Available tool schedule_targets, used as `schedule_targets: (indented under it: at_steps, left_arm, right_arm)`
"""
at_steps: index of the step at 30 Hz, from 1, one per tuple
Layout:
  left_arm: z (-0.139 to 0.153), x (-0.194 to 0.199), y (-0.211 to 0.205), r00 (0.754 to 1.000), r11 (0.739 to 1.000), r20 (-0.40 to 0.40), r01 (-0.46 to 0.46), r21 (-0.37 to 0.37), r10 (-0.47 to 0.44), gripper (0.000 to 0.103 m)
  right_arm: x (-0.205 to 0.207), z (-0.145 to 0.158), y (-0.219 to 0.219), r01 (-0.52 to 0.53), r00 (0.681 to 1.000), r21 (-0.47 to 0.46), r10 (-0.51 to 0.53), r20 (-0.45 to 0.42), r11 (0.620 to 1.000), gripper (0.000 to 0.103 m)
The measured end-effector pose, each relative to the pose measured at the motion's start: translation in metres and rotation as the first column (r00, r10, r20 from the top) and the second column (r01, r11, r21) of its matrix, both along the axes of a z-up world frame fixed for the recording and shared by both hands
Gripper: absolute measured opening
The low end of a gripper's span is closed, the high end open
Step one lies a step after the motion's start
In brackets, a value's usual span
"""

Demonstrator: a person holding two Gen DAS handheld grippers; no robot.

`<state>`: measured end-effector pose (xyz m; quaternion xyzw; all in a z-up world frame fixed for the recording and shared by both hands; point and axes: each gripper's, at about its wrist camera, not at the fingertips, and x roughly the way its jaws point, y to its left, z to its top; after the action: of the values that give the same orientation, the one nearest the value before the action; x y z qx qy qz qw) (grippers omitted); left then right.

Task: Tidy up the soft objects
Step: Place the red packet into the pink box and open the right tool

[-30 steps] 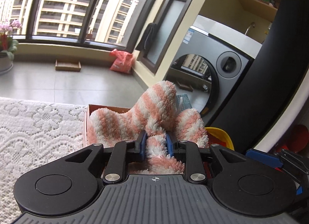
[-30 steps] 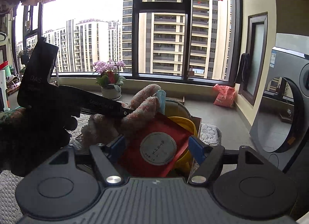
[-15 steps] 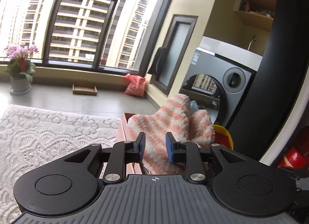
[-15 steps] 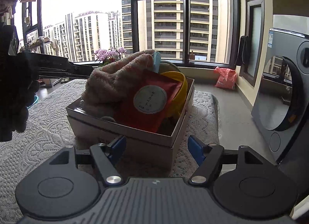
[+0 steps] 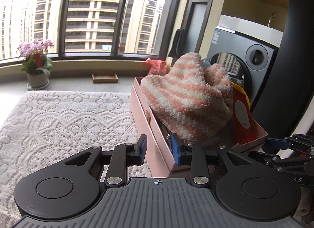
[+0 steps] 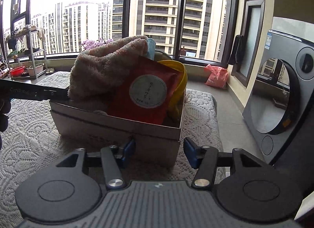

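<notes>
Just ahead of my left gripper [image 5: 158, 147], the pink box [image 5: 146, 121] sits on the lace cloth [image 5: 64, 114], its near wall running between the 2 blue pads. The jaws are opening and press on nothing. The striped fluffy towel [image 5: 186, 100] lies heaped in the box, beyond and to the right of the fingers. My right gripper [image 6: 159, 152] faces the box's corner [image 6: 157, 139] with its jaws closing, the corner between them but not yet pinched. A red packet [image 6: 145, 94] leans behind that wall, beside a yellow item [image 6: 179, 82].
</notes>
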<state>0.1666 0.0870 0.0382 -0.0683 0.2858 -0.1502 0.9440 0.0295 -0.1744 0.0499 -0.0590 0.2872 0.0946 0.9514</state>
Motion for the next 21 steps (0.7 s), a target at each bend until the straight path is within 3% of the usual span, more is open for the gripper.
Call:
schedule_targets:
  at_steps: [1,4,7,10,13,16,17,18,19,20,21]
  left_arm:
    - [0.003,-0.006,0.002,1.0,1.0,0.007,-0.004,-0.001,0.004,0.03]
    - [0.013,-0.04,0.005,0.999,0.998,0.039,-0.006,0.07,0.003,0.031]
    - [0.005,-0.083,0.006,1.0,0.981,-0.018,0.022,0.194,-0.019,0.031]
    - [-0.012,-0.117,0.007,0.997,0.963,-0.08,0.007,0.268,0.015,0.031]
    - [-0.029,-0.137,0.009,0.989,0.963,-0.13,-0.032,0.269,0.069,0.03]
    - [-0.037,-0.148,0.003,0.99,0.964,-0.089,-0.084,0.251,0.11,0.03]
    - [-0.037,-0.148,0.0,0.987,0.967,-0.094,-0.105,0.232,0.13,0.033]
    - [-0.037,-0.146,0.0,0.984,0.971,-0.104,-0.122,0.205,0.145,0.049]
    - [-0.037,-0.145,-0.003,0.984,0.976,-0.111,-0.117,0.182,0.139,0.059]
    - [-0.038,-0.145,-0.007,0.986,0.979,-0.112,-0.106,0.173,0.126,0.072]
    - [-0.038,-0.144,-0.013,0.987,0.979,-0.11,-0.098,0.181,0.12,0.08]
  right_arm:
    - [-0.003,0.0,-0.002,0.017,1.0,0.01,-0.017,-0.015,1.0,0.068]
    - [-0.03,0.004,-0.012,0.066,0.997,0.077,-0.064,-0.032,0.995,0.077]
    - [-0.061,0.009,-0.011,0.074,0.996,0.131,-0.067,-0.059,0.989,0.087]
    - [-0.082,0.003,0.002,0.089,0.992,0.119,-0.077,-0.103,0.989,0.088]
    - [-0.091,-0.009,0.019,0.068,0.988,0.089,-0.055,-0.144,0.994,0.088]
    - [-0.089,-0.024,0.032,0.063,0.979,0.046,-0.053,-0.199,0.997,0.09]
    - [-0.089,-0.028,0.035,0.062,0.981,0.022,-0.057,-0.185,0.998,0.093]
    - [-0.089,-0.03,0.037,0.075,0.982,0.002,-0.073,-0.173,0.997,0.1]
    - [-0.09,-0.032,0.037,0.101,0.98,-0.006,-0.1,-0.169,0.995,0.103]
    - [-0.089,-0.032,0.034,0.111,0.978,0.013,-0.107,-0.181,0.994,0.103]
    - [-0.088,-0.032,0.031,0.12,0.976,0.028,-0.113,-0.186,0.992,0.103]
